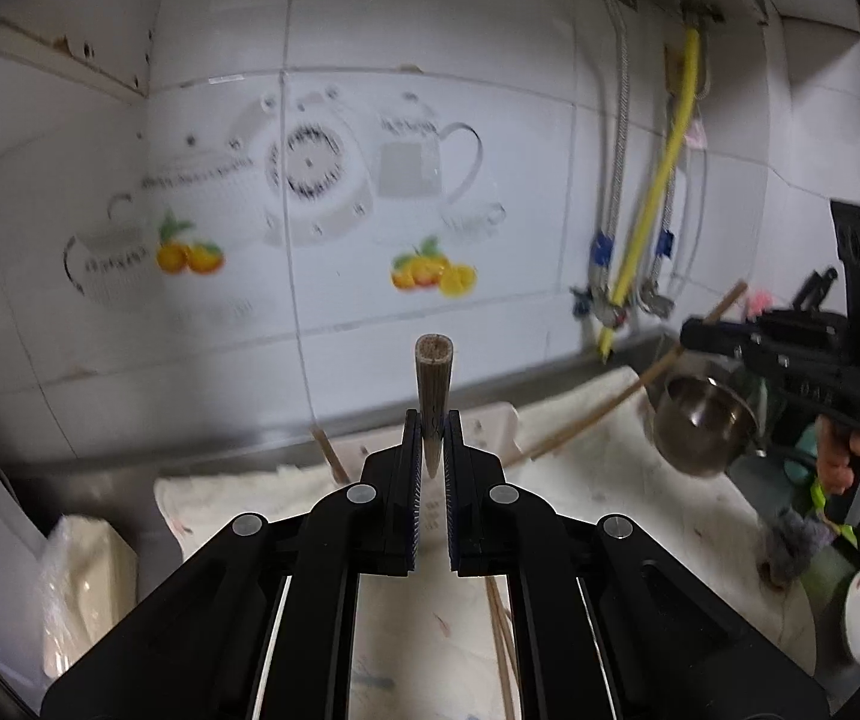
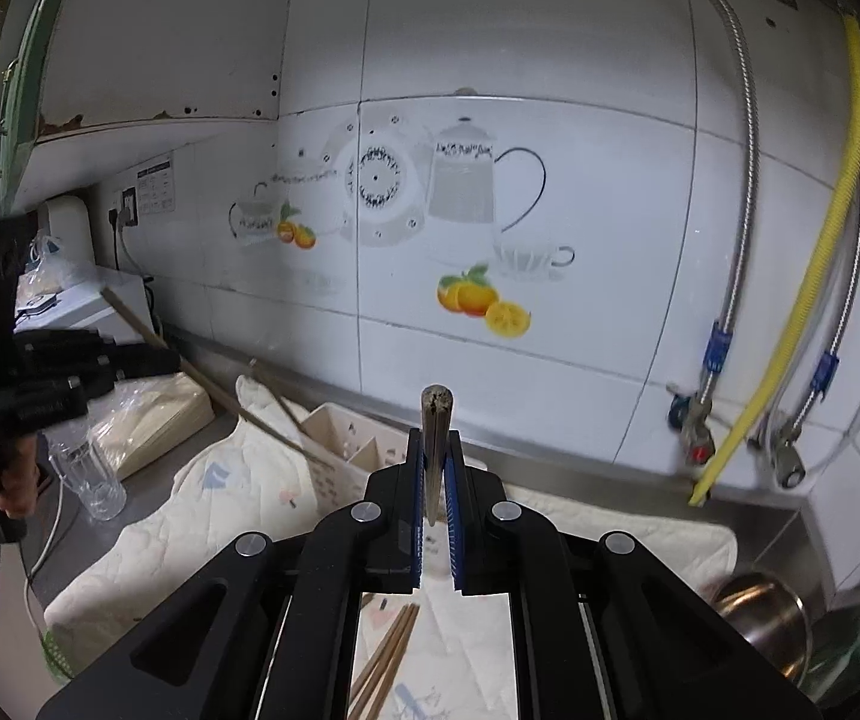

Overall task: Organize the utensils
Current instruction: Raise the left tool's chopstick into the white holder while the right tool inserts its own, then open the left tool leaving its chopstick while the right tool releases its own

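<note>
My left gripper [image 1: 431,427] is shut on a wooden chopstick [image 1: 433,378] that points straight at the camera. My right gripper [image 2: 436,447] is shut on another wooden chopstick [image 2: 436,420], also end-on. In the left wrist view the right gripper [image 1: 694,333] shows at the right with its long chopstick [image 1: 628,393] slanting down toward the cloth. In the right wrist view the left gripper [image 2: 159,360] shows at the left with its chopstick [image 2: 213,393] slanting toward a white slotted utensil holder [image 2: 351,444]. Several loose chopsticks [image 2: 387,654] lie on the cloth below.
A white cloth [image 2: 189,516] covers the steel counter. A steel pot [image 1: 700,426] sits at the right, also in the right wrist view [image 2: 766,618]. A clear glass [image 2: 87,474] stands at the left. Hoses and valves [image 2: 706,438] hang on the tiled wall.
</note>
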{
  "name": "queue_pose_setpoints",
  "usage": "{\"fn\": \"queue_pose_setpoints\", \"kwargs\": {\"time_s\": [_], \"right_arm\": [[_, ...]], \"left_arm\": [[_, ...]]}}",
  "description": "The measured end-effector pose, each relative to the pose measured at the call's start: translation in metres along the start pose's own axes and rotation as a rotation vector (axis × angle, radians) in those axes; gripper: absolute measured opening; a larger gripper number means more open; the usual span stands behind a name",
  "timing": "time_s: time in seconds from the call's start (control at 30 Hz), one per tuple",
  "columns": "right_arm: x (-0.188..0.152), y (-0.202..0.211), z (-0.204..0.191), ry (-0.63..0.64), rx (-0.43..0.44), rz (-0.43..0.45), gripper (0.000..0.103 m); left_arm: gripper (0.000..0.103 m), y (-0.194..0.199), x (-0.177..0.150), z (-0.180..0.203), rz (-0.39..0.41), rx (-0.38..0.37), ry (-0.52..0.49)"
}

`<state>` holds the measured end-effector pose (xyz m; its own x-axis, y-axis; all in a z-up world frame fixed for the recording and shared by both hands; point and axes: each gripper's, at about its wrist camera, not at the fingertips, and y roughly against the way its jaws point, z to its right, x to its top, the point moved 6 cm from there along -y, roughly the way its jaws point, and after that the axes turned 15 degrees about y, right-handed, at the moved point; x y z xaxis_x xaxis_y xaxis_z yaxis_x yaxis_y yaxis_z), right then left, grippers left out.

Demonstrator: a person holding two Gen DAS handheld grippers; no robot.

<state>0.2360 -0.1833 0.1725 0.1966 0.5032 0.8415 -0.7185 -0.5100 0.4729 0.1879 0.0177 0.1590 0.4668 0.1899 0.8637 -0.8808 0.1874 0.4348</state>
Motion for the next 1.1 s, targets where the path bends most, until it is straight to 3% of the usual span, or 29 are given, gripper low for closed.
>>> {"fn": "queue_pose_setpoints", "kwargs": {"time_s": [0.17,0.37,0.7,0.93,1.03,1.1], "right_arm": [[0.011,-0.018,0.002,0.012,-0.004,-0.014,0.006],[0.011,-0.048,0.004,0.012,-0.002,-0.066,0.006],[-0.004,-0.096,0.003,-0.022,0.039,-0.146,0.006],[-0.019,-0.12,0.005,-0.06,0.063,-0.185,0.007],[-0.025,-0.127,0.007,-0.078,0.069,-0.195,0.008],[-0.026,-0.127,0.008,-0.085,0.071,-0.191,0.008]], "left_arm": [[0.006,-0.021,0.016,-0.013,-0.008,0.051,0.004],[0.006,-0.065,0.01,-0.03,-0.097,0.098,0.015],[0.006,-0.11,-0.009,-0.043,-0.201,0.098,0.052],[0.006,-0.12,-0.017,-0.046,-0.223,0.105,0.069],[0.008,-0.12,-0.017,-0.043,-0.219,0.098,0.066],[0.018,-0.12,-0.017,-0.042,-0.215,0.098,0.064]]}}
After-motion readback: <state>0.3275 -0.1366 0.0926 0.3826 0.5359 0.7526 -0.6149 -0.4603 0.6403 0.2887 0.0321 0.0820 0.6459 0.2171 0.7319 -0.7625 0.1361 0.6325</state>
